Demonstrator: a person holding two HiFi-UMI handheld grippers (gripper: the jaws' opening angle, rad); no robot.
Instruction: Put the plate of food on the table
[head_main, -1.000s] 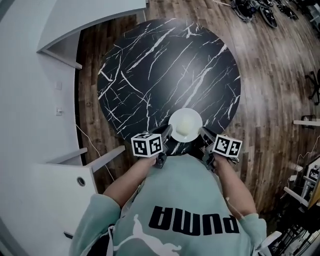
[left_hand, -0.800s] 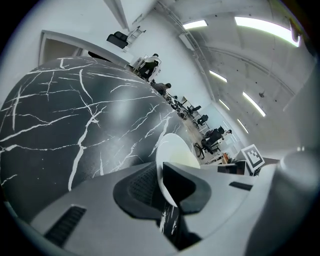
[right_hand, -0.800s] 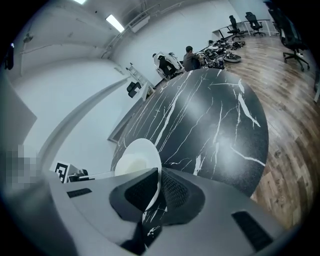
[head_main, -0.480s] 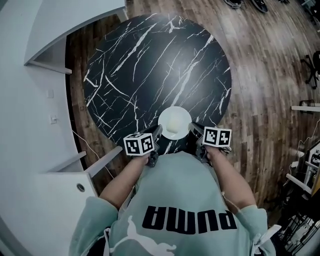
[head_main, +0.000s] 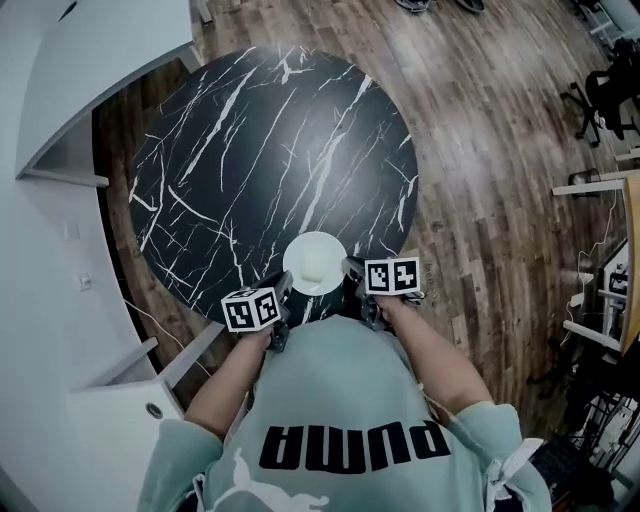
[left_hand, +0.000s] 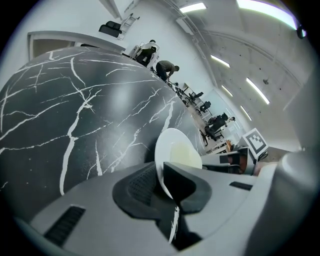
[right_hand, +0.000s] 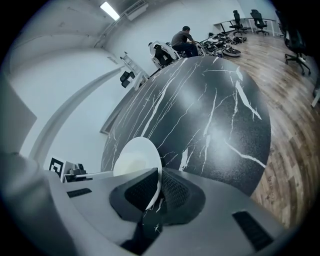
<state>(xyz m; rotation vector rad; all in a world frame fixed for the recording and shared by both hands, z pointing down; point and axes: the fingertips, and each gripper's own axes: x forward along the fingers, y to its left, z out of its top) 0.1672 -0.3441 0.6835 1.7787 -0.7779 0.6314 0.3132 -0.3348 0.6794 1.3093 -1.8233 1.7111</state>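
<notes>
Left tongs (head_main: 284, 291) (left_hand: 162, 176): jaws narrow, clamped on the left rim of the plate (head_main: 315, 239) (left_hand: 161, 150), one ribbed pad above the rim and one below. Right tongs (head_main: 352, 268) (right_hand: 158, 186): jaws likewise narrow, clamped on the opposite rim of the same plate (right_hand: 131, 143), which stands edge-on between the pads in the right gripper view. The plate is white and round, held roughly level between the two tongs, and carries a pale yellowish portion of food (head_main: 317, 264) (left_hand: 185, 157) at its middle; the kind of food cannot be made out. Each marker cube (head_main: 250, 310) (head_main: 392, 276) sits just behind its jaws, close to the person's chest. The plate lies over the near edge of the desk (head_main: 270, 150) (left_hand: 75, 115) (right_hand: 210, 100), a round black top with white marble veining; whether the plate's underside touches the top cannot be determined. The person wears a mint-green sweatshirt (head_main: 350, 410) with black lettering, forearms extended to both tongs. The desk stands on a dark wooden floor (head_main: 480, 180). A white curved wall unit (head_main: 50, 150) borders the desk on the left. In the gripper views, a person (left_hand: 167, 67) (right_hand: 182, 39) bends over beyond the far edge of the desk, and office chairs (right_hand: 250, 20) stand well apart in the background.
</notes>
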